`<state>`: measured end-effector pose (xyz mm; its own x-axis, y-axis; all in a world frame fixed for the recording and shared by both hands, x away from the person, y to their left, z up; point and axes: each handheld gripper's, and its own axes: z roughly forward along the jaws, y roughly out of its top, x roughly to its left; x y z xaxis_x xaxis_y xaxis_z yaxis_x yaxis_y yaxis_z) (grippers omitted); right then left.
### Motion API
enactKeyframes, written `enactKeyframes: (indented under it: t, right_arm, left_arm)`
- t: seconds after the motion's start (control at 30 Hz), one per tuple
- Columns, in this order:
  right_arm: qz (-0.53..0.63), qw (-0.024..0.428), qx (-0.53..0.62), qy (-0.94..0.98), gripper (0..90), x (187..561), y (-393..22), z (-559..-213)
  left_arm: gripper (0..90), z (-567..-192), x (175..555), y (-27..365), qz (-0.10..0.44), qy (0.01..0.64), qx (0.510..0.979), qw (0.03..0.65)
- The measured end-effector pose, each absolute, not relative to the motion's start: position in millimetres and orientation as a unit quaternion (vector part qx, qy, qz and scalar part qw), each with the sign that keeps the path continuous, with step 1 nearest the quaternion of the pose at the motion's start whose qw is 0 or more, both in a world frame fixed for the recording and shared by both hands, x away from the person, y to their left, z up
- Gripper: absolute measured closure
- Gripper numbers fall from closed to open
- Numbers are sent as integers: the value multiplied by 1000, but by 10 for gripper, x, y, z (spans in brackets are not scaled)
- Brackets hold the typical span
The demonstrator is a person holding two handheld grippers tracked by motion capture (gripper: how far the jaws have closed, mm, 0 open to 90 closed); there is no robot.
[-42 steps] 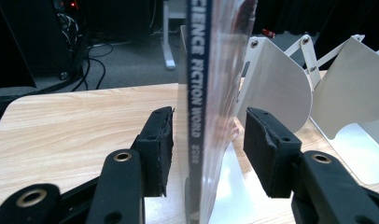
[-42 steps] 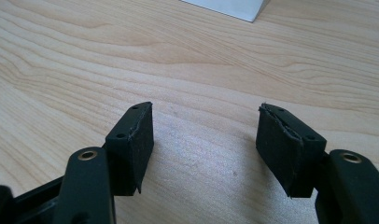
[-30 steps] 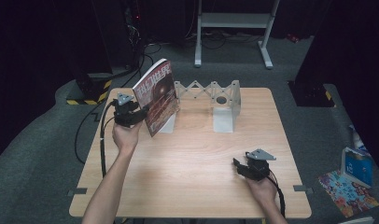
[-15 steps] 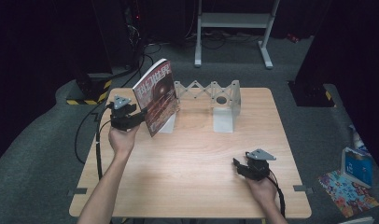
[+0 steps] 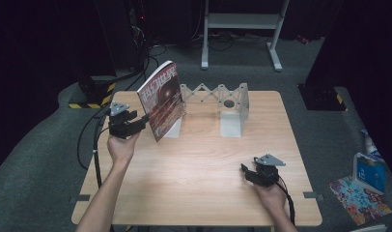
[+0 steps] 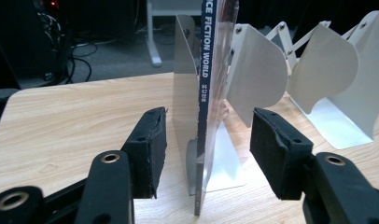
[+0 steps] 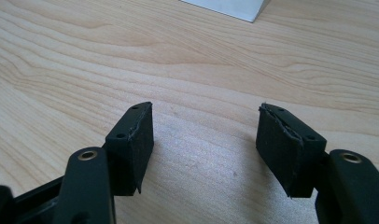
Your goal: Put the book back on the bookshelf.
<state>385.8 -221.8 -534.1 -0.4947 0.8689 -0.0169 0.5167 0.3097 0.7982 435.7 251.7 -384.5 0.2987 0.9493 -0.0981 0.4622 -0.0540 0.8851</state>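
Standing in the rack (image 5: 211,99), the magazine (image 5: 161,99) is just being released by the left tool (image 5: 145,120), while the right tool (image 5: 246,171) is rested open on the desk (image 5: 194,164).

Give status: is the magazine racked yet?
Looks done: magazine stands on edge in the white rack, leaning. In hand: left tool has just been opening, its pads clear of the spine. Right tool sits open over the table. Left: pull the left tool away.
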Motion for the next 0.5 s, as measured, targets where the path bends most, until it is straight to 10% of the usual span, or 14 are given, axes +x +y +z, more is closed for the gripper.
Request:
enactKeyframes:
  t: [0.5]
  right_arm:
    - [382, 230, 447, 776, 368, 3858, -2219, -5341]
  left_arm:
    - [414, -3809, 4259, 2575, 252, 520, 675, 459]
